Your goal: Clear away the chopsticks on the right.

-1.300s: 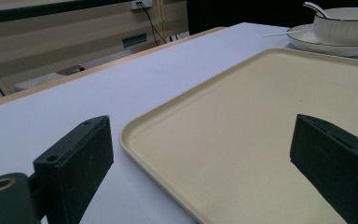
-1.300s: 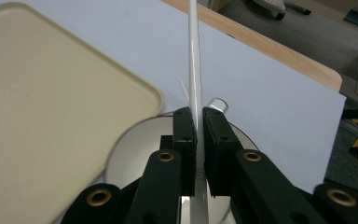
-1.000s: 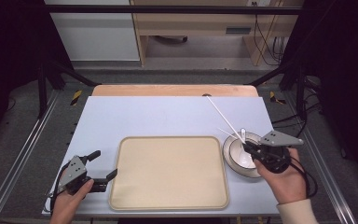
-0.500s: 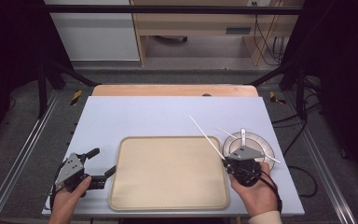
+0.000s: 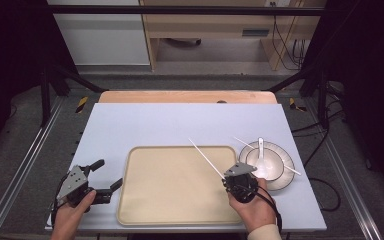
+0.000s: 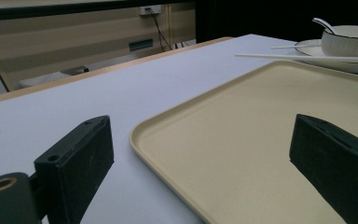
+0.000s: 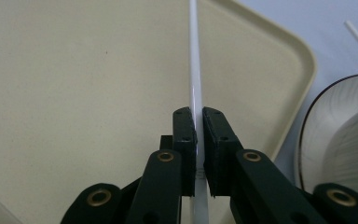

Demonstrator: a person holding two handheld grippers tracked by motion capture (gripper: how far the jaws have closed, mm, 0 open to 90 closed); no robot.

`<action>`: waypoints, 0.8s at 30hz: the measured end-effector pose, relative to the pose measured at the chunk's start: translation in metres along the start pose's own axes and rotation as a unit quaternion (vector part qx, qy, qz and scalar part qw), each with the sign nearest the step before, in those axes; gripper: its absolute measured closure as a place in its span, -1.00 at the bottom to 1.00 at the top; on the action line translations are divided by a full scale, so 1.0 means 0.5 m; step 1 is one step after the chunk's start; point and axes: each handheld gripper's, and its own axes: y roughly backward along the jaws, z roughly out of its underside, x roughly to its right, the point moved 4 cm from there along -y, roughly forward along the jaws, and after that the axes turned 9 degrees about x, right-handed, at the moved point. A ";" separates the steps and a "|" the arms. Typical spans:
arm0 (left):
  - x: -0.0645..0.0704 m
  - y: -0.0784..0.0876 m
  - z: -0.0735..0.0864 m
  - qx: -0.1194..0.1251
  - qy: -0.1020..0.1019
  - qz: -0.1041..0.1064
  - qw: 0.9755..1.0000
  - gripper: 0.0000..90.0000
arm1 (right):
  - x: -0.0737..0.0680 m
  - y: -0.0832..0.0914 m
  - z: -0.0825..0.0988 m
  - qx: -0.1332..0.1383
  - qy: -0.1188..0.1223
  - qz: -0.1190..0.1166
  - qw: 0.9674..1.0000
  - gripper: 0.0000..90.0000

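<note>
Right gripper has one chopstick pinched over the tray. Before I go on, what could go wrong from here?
1. The right gripper holds the chopstick near one end, so the long free end could swing or twist in the jaws.
2. The second chopstick rests across the plate rim beside the bowl; a knock might roll it off.
3. The left gripper sits open at the tray edge and could nudge it.

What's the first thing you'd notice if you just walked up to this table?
Probably the long white chopstick pinched in the right gripper, sticking out over the big beige tray in the middle of the table. Next, the white bowl with a spoon in it, on a plate right of the tray. The left gripper sits open by the tray's left edge.
</note>
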 end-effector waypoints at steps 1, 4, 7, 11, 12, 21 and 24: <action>0.001 -0.001 0.000 0.000 -0.002 0.001 1.000 -0.87 | -0.002 -0.003 0.005 -0.005 -0.002 0.000 1.000 0.87; 0.006 0.000 0.000 -0.002 -0.005 0.005 1.000 -0.87 | -0.003 -0.005 0.014 0.000 -0.007 0.003 1.000 0.87; 0.012 0.002 -0.001 -0.002 -0.003 0.007 1.000 -0.87 | 0.000 -0.005 0.026 0.000 -0.007 0.009 1.000 0.87; 0.014 0.003 -0.004 -0.001 -0.001 0.006 1.000 -0.87 | 0.003 -0.003 0.036 0.020 -0.021 0.014 0.999 0.87; 0.014 0.003 -0.004 -0.001 -0.001 0.006 1.000 -0.87 | 0.005 -0.003 0.038 0.027 -0.025 0.016 0.999 0.87; 0.015 0.003 -0.001 -0.006 -0.006 0.004 1.000 -0.87 | 0.007 -0.007 0.075 0.018 -0.040 0.021 0.999 0.87; 0.017 0.004 -0.003 -0.007 -0.007 0.008 1.000 -0.86 | -0.012 -0.015 0.082 0.011 -0.043 0.007 0.999 0.87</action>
